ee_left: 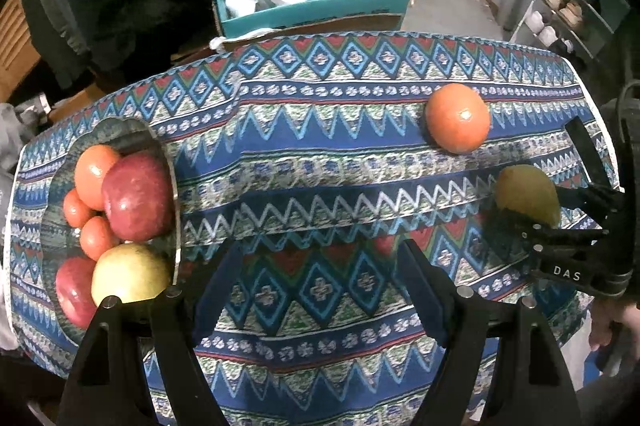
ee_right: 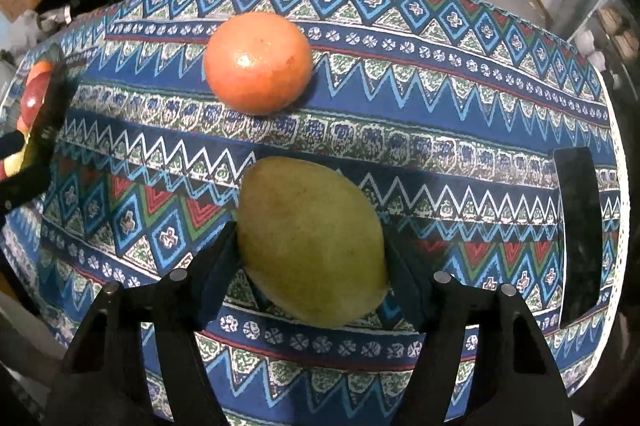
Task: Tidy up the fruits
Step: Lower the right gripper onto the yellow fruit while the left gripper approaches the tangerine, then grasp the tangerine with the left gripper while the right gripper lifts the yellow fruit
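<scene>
— Looking through the left wrist camera first: the left gripper [ee_left: 320,290] hangs over the patterned tablecloth [ee_left: 320,154] with its fingers spread wide and nothing between them. Just to its left, the glass bowl [ee_left: 176,186] already carries apples and small oranges. The loose orange [ee_left: 458,118] sits well apart on the far right.

— And the mango?

— It shows at the right edge, the mango [ee_left: 526,194], with the right gripper [ee_left: 532,222] around it.

— Now the right wrist view?

— The right gripper [ee_right: 312,258] has a finger on each flank of the mango [ee_right: 312,242], seemingly touching; I judge it clamped, or very nearly so. The orange [ee_right: 258,62] lies beyond it, clear of the fingers.

— So how should the lift go?

— Squeeze gently, since a ripe mango probably bruises. Raise it straight, keep the long axis level so it can't pivot, and carry it leftward toward the bowl's open spot.
</scene>
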A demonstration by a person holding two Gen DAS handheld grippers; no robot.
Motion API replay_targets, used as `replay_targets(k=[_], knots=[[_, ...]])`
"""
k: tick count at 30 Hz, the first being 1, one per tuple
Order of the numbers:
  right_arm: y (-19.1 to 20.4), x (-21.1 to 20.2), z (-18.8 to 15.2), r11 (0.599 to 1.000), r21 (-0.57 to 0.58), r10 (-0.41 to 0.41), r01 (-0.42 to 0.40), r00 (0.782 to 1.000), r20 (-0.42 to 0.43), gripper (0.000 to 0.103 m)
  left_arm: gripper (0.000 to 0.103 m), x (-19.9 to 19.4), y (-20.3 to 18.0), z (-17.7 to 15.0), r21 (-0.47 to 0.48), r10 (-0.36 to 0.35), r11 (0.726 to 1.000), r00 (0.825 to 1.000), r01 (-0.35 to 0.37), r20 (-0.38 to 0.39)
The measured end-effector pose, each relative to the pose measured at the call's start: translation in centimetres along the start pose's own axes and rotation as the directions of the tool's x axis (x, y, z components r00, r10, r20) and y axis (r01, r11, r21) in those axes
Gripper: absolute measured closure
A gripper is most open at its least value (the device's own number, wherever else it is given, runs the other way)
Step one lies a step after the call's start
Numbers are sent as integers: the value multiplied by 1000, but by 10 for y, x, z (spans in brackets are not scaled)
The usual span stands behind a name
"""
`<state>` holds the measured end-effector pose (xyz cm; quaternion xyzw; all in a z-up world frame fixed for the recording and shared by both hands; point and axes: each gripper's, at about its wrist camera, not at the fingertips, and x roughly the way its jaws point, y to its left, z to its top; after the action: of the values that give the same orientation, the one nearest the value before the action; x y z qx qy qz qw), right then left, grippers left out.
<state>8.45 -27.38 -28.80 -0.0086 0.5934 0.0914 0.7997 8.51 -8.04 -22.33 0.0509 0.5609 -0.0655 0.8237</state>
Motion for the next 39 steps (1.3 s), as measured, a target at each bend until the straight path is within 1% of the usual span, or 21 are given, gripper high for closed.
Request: replay_targets(k=[3, 6, 10, 14, 16, 20, 22, 26, 27, 31, 36, 39], knots=[[-10, -12, 7, 1000, 20, -24, 23, 999, 39, 34, 22, 1, -7, 8, 4, -15, 1000, 1000, 15, 4], [-20, -22, 16, 998, 45, -40, 37, 996, 77, 34, 22, 4, -16, 18, -6, -48, 999, 999, 48, -2], [-32, -25, 24, 996, 59, -69, 64, 994, 89, 35, 22, 6, -27, 33, -9, -97, 995, 995, 97, -6], [-46, -18, 28, 995, 82, -57, 50, 995, 76, 35, 22, 6, -36, 46, 17, -92, 996, 996, 91, 6], [-54, -19, 29, 994, 96, -53, 45, 995, 84, 35, 22, 7, -42, 54, 36, -92, 995, 996, 92, 8], [-63, -32, 28, 990, 137, -44, 27, 991, 125, 35, 22, 9, -55, 65, 68, -104, 992, 994, 102, 17], [-70, -33, 33, 989, 145, -42, 21, 989, 144, 35, 22, 14, -63, 69, 86, -105, 991, 994, 103, 13], [-84, -19, 29, 984, 181, -14, -6, 994, 109, 35, 22, 27, -75, 75, 112, -102, 989, 995, 102, -4], [-86, -20, 26, 982, 189, 0, -23, 993, 120, 35, 22, 28, -76, 74, 115, -104, 988, 995, 104, -7], [-89, -22, 14, 977, 201, 52, -69, 995, 90, 35, 22, 37, -81, 75, 114, -113, 987, 993, 115, -19], [-83, -25, -2, 981, 184, 47, -58, 997, 59, 36, 22, 47, -87, 75, 104, -130, 986, 991, 133, -38], [-82, -21, -9, 981, 183, 57, -60, 998, 20, 36, 22, 52, -90, 75, 109, -132, 985, 990, 136, -43]])
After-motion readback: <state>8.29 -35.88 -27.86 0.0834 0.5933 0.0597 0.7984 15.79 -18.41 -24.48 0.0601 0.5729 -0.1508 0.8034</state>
